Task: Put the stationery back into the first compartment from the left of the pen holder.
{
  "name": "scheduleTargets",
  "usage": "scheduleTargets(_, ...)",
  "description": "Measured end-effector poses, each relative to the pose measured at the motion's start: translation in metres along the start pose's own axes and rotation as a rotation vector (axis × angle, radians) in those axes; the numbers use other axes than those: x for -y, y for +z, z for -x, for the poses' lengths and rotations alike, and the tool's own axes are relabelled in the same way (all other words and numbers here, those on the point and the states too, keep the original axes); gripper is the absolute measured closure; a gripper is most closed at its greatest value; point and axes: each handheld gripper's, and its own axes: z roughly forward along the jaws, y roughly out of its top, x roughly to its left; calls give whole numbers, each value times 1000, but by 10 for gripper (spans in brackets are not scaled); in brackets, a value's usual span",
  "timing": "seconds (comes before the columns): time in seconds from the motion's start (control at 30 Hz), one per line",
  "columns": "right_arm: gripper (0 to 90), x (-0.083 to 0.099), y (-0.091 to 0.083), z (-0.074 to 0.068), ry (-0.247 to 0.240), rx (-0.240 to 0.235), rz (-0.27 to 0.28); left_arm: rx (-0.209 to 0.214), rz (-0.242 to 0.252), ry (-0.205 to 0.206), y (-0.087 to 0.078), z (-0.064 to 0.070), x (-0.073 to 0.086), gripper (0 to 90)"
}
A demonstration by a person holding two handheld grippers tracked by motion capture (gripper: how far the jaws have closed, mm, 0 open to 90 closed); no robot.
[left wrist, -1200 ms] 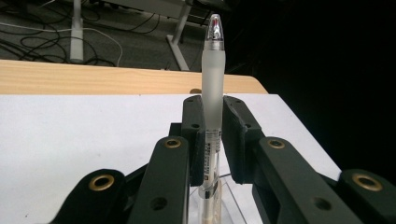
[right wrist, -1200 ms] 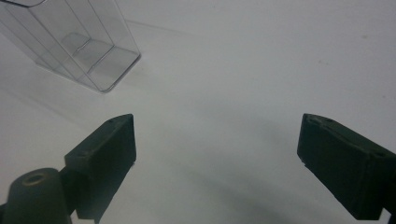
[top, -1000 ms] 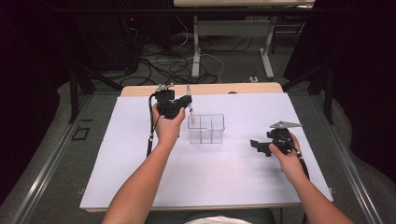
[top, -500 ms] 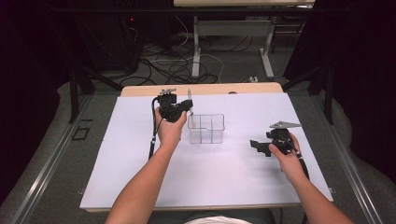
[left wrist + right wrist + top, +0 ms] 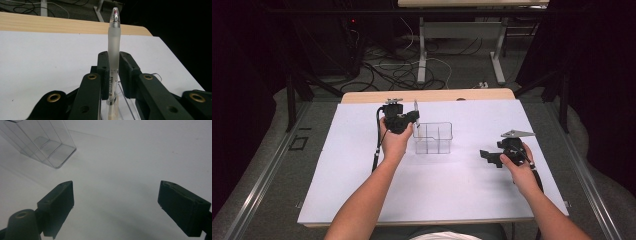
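My left gripper is shut on a frosted clear pen, held upright just above the left end of a clear plastic divided box. In the left gripper view the pen stands between the two black jaws, its tip pointing up, and the box's clear wall shows below. My right gripper rests low over the white table at the right, open, with nothing between its jaws. In the right gripper view the clear box lies ahead at the upper left.
A white sheet covers the table, with a wooden edge at the far side. Cables and table legs lie on the floor beyond. The left gripper's cable trails down beside the left forearm.
The left gripper with the pen has shifted slightly right and nearer, closer to the box's left end. The right gripper has stayed put.
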Motion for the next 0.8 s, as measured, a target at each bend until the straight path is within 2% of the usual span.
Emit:
scheduleTargets(0.07,135,0,0,0,3,2,2,24,-6,-3,-4,-3,-1,697)
scheduleTargets(0.23,135,0,0,0,8,0,5,40,26,-14,-18,-15,-1,604)
scheduleTargets(0.3,136,0,0,0,9,1,5,37,22,-21,-23,-20,-2,556)
scheduleTargets(0.4,140,0,0,0,-1,5,1,34,36,-5,-29,-27,-3,507)
scheduleTargets(0.6,142,0,0,-1,-9,5,1,-7,33,82,-41,-34,-1,388)
scheduleTargets(0.7,142,0,0,-1,-7,6,2,-17,34,117,-46,-36,1,343)
scheduleTargets(0.8,142,0,0,-1,-8,8,2,-21,29,170,-54,-40,4,306)
